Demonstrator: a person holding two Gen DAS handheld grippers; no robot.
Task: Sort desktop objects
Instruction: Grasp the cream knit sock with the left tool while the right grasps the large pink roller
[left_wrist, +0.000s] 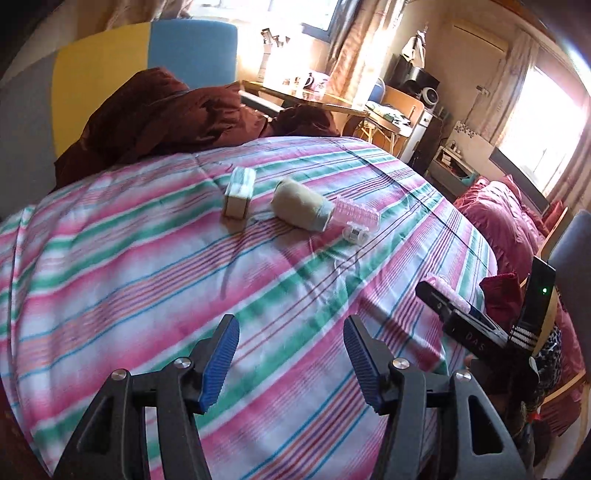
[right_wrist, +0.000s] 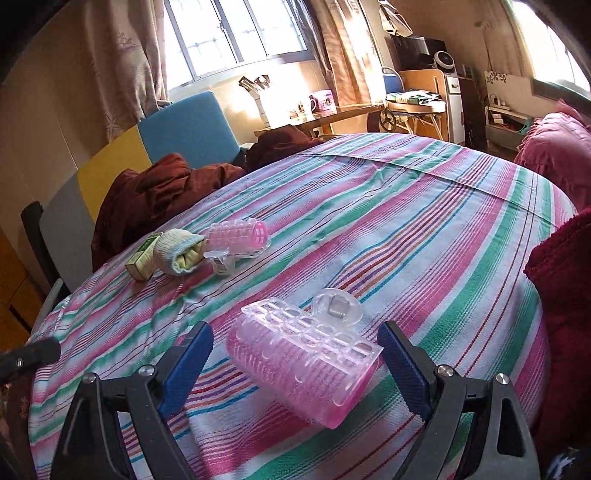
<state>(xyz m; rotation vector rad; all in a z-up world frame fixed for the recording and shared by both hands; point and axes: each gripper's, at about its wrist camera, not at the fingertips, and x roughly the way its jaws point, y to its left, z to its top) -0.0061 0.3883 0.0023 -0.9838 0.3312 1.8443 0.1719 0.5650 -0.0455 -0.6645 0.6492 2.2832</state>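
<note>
Between the spread jaws of the right hand-held gripper, near the bed's close edge, a pink hair roller lies unclamped, seemingly lined up for a grasp. Beside it the left hand-held gripper hovers with jaws apart over bare striped sheet. Farther on, toward the left edge, a small box, rolled sock and second roller sit clustered, probably the sorted group. Box lettering is unreadable.

home bedroom; striped bedsheet, curtains
</note>
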